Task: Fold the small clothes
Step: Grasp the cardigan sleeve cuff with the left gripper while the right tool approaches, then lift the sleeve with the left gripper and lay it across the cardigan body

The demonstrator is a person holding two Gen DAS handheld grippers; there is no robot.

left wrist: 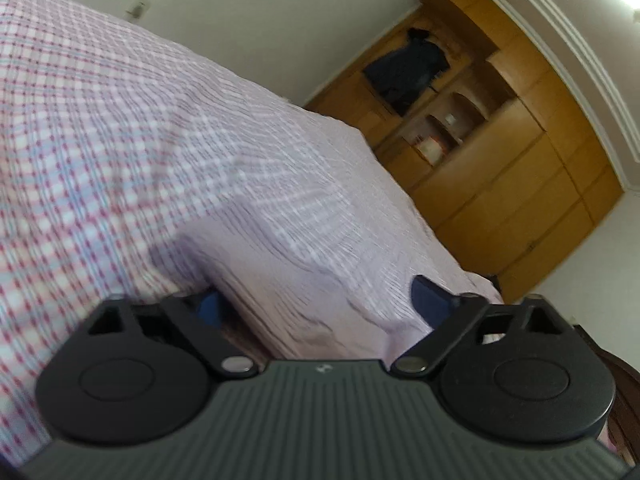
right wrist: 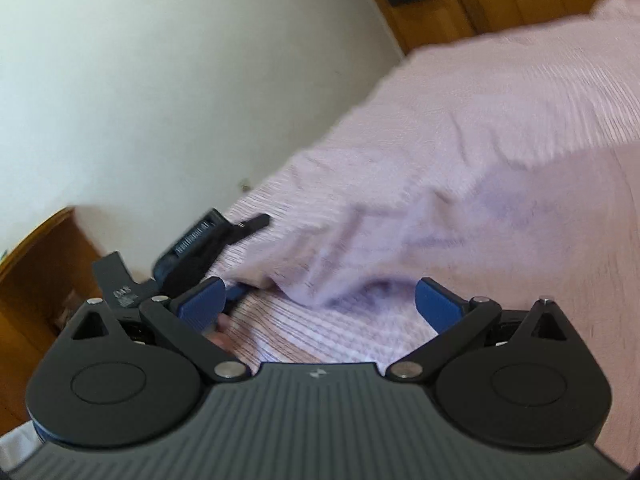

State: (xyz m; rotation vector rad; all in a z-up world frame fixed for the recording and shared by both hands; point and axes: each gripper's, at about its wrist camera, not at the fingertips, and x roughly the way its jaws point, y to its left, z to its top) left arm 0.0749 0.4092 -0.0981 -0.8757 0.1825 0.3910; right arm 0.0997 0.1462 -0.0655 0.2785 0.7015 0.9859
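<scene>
The pale pink striped cloth garment (left wrist: 280, 208) lies rumpled on the pink-and-white checked bedsheet (left wrist: 60, 160). The left hand-held gripper (left wrist: 320, 304) is spread wide over a raised fold, pads not pressing. The right hand-held gripper (right wrist: 320, 304) is likewise released over the garment's edge. Both should probably pinch one layer only, at matching corners. Only the right view shows the other gripper beside the garment; only the left shows the wooden wardrobe (left wrist: 500, 160) clearly.

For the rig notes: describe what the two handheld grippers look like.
Both match. The left gripper and right gripper have dark grey ribbed bodies bearing a small pale logo, two round black discs, black linkage arms on silver pins, and blue finger pads. No cables or sleeves are visible.
</scene>
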